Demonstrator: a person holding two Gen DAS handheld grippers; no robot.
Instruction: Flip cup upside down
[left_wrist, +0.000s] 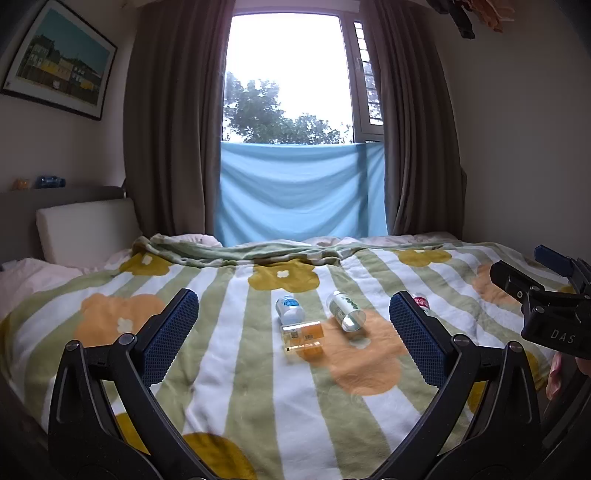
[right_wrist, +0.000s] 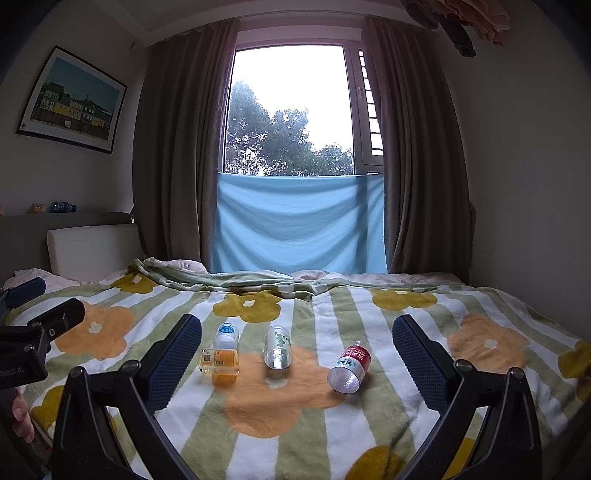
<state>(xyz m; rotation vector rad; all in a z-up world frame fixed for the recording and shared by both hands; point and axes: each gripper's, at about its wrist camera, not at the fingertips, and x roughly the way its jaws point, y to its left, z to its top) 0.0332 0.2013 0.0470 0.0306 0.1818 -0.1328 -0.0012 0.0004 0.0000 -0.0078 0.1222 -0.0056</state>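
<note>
Approach stage, by the look of it, nothing grasped yet; left gripper spread wide and empty above the blanket; right gripper likewise spread wide and empty. Four cups lying on their sides on the bed, well ahead of both grippers: red-labelled cup rightmost, mouth toward the camera; green-dotted cup in the middle; orange cup touching the blue-and-white cup at left. Next, probably: closing in on one cup, pinching across its wall, lifting, then turning it mouth-down; soft bedding likely to let it topple.
</note>
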